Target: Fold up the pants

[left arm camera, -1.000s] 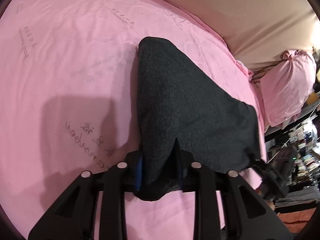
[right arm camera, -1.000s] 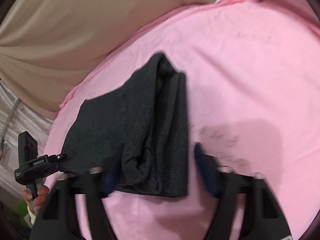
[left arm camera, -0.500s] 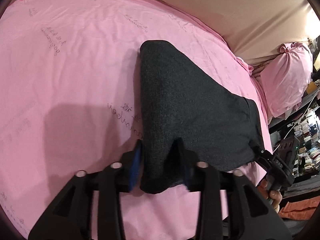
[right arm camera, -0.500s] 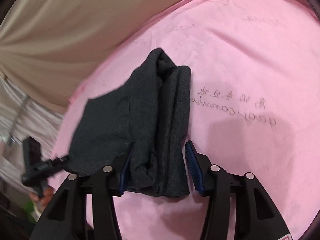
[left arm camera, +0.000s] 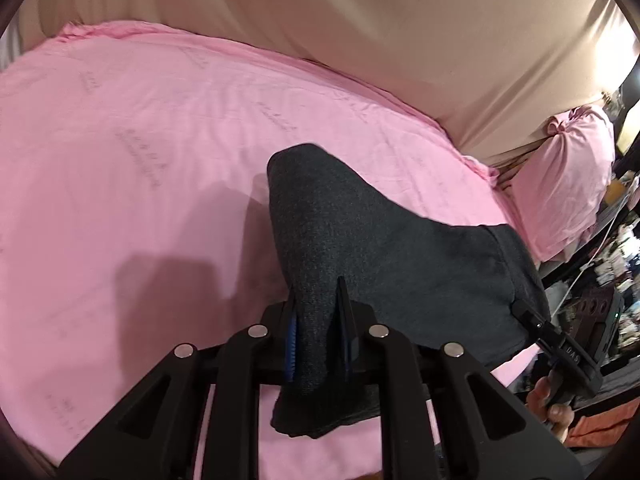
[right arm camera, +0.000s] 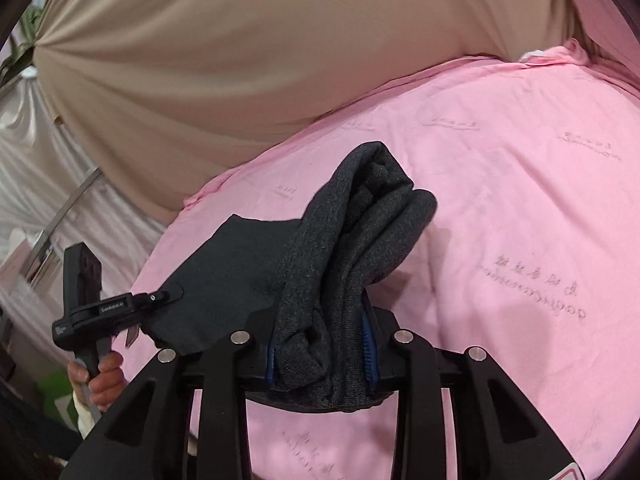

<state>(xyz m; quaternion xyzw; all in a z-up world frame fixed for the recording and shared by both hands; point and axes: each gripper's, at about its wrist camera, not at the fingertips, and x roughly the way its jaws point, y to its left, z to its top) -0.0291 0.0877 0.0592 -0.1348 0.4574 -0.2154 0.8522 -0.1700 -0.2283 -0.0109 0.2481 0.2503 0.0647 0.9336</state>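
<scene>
The dark grey pants [left arm camera: 384, 248] lie folded on the pink bed sheet [left arm camera: 140, 220], their near edge raised off it. My left gripper [left arm camera: 316, 314] pinches one near corner between its blue pads, jaws still closing on the cloth. My right gripper [right arm camera: 320, 340] clamps the thick, layered end of the pants [right arm camera: 360, 232], its jaws also closing on the fabric. Each gripper shows in the other's view: the right gripper [left arm camera: 524, 312] at the pants' right corner, the left gripper [right arm camera: 166, 294] at the left corner, with a hand [right arm camera: 102, 376] on its handle.
A beige cloth wall [left arm camera: 400, 32] rises behind the bed. A pink pillow [left arm camera: 568, 180] sits past the bed's right end, beside cluttered shelves [left arm camera: 616, 248]. Pale curtains [right arm camera: 36, 184] hang left of the bed. Printed writing [right arm camera: 536, 280] marks the sheet.
Both grippers opened around the pants' near edge, then closed on it. They have risen, lifting that edge off the sheet, and both views now tilt up toward the wall.
</scene>
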